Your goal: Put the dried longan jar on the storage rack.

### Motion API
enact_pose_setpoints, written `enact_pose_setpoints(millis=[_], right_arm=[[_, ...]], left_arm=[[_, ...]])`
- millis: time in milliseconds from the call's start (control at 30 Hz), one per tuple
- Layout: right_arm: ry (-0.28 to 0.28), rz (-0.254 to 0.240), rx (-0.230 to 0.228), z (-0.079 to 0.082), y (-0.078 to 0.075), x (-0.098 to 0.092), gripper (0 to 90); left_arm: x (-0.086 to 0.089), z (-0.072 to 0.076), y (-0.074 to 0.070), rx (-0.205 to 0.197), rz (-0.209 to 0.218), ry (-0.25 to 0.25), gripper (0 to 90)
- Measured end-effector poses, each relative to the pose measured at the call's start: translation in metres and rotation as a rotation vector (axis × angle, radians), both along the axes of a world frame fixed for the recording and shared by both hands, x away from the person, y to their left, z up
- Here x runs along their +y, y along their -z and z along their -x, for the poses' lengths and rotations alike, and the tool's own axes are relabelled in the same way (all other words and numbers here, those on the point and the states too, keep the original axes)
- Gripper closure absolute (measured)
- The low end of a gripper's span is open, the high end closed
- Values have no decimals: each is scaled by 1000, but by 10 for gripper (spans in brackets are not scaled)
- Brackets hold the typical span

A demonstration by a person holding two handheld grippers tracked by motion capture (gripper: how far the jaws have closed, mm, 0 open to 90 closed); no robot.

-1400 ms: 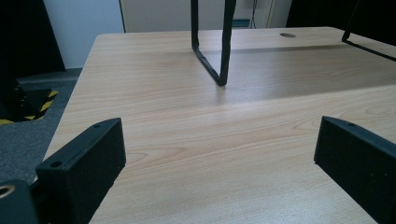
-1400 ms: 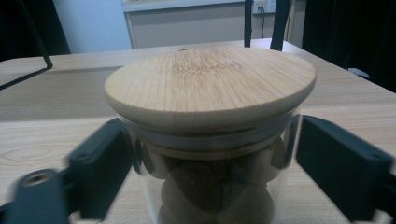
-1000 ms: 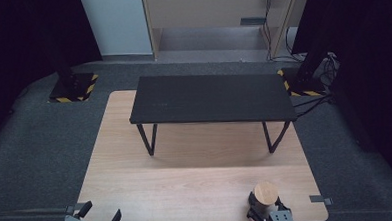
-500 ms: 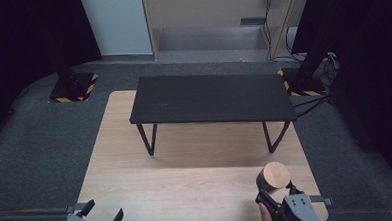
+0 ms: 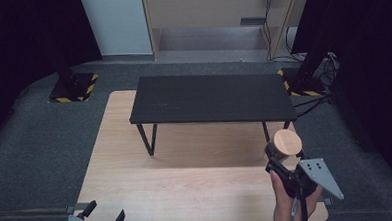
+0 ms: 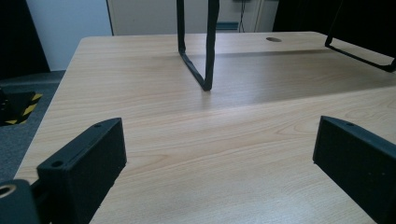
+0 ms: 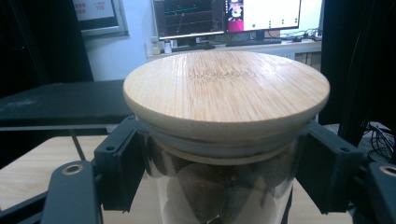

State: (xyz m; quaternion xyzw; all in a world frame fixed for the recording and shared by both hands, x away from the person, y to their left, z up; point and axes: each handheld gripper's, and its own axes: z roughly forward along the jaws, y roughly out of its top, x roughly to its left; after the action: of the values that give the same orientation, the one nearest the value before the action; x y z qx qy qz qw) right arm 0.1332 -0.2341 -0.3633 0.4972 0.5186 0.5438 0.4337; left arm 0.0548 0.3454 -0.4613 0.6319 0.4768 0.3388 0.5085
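Observation:
A glass jar (image 7: 219, 186) with a round bamboo lid (image 7: 226, 91) and dark contents is held upright in my right gripper (image 7: 219, 168), whose jaws press on its neck from both sides. In the high view the jar (image 5: 282, 145) hangs above the right front part of the wooden table (image 5: 187, 191), with my right gripper (image 5: 281, 164) and a hand below it. My left gripper (image 5: 104, 217) rests at the front left edge, open. Between its fingers (image 6: 86, 165) lies bare wood (image 6: 215, 154).
A low black bench (image 5: 211, 97) on thin metal legs (image 6: 196, 46) stands across the far half of the wooden table. Dark carpet surrounds the table. Stands with yellow-black bases (image 5: 73, 88) sit at the far corners, and cables (image 5: 314, 103) lie at the right.
My right gripper has carried the jar up and forward from the bottom edge, toward the bench's right end. The left gripper has stayed put.

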Motion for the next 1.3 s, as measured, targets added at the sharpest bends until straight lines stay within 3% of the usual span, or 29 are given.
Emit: enact_pose_setpoints(millis=[267,367,500,533,567,833,1067,1300], right_arm=[[7,-15,15,-36,-24,-12,254],[12,-6,19,-47,-31,-14,254],[16,21,30,-75,-46,-13,254],[16,21,30,-75,-46,-13,254],[12,27,38,-87,-50,-12,254],[12,58,76,-131,-60,-4,255],[12,75,114,-151,-56,3,254],[13,88,114,-156,-51,6,255]], left_arm=[[-1,0,0,-6,5,1,13],[0,1,0,-6,7,-1,14],[-1,1,0,-6,7,-2,15],[-1,1,0,-6,7,-2,15],[-1,1,0,-5,6,0,15],[-1,1,2,-7,15,-1,17],[3,1,2,-5,17,-3,18],[5,0,4,1,20,-4,19]])
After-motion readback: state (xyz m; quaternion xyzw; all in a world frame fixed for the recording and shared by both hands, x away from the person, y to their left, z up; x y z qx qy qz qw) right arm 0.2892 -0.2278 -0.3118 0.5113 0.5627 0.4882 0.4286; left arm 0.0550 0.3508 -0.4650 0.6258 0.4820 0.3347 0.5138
